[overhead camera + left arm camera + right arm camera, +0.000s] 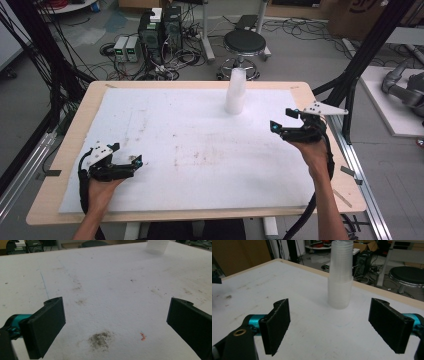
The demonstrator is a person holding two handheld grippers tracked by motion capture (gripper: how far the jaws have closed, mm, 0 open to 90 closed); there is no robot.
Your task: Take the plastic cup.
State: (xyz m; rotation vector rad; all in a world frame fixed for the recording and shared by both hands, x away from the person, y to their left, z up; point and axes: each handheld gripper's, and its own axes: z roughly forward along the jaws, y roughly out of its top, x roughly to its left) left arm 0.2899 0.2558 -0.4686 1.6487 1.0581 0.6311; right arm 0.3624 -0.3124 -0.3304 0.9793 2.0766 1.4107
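We see a workshop floor (310, 60) of grey concrete behind the table, strewn with loose black cables, with a cluster of boxy electronic units (160, 32) at the far left and a round black stool (244, 42) on a chrome base just beyond the table's far edge. The table (70, 150) itself is a pale wooden board with rounded corners, and nearly all of it is covered by a white foam sheet (200, 150) whose matte, finely grained surface carries faint brownish smudges, a dark sooty patch (101, 340) and a tiny orange scrap (143, 336) in the left gripper view. Toward the far edge of the sheet, right of centre, we find a tall stack of translucent plastic cups (236, 92) standing upright, its ribbed rims nested closely and its lower part slightly wider. The stack stands well apart from both grippers. The right gripper (286, 120) is held above the sheet's right side, facing the stack; its flat black jaws, rough-faced rectangular slabs on teal mounts, stand wide apart with nothing between them. The left gripper (127, 154) sits low near the sheet's near left corner, its jaws likewise spread wide and empty over the stained foam.
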